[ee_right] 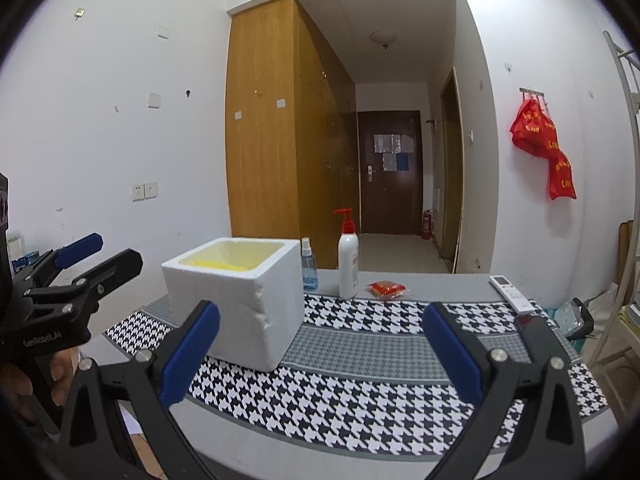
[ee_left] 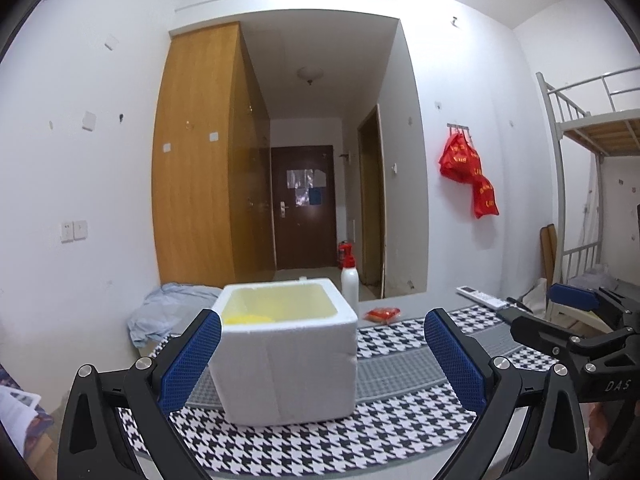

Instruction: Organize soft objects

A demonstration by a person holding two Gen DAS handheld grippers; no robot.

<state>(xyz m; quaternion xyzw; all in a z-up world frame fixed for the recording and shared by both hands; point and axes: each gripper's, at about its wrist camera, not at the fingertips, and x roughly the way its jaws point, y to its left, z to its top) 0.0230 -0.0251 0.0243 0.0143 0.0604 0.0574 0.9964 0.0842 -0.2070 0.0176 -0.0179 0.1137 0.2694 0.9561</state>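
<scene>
A white foam box stands on the houndstooth mat; something yellow lies inside it. It also shows in the right wrist view. My left gripper is open and empty, its blue pads just in front of the box. My right gripper is open and empty, to the right of the box. A pale blue cloth lies crumpled behind the box on the left. A small red packet lies behind the mat, also in the right wrist view.
A white pump bottle and a small blue spray bottle stand behind the box. A white remote and a dark phone lie at the right. A bunk bed frame stands at the right.
</scene>
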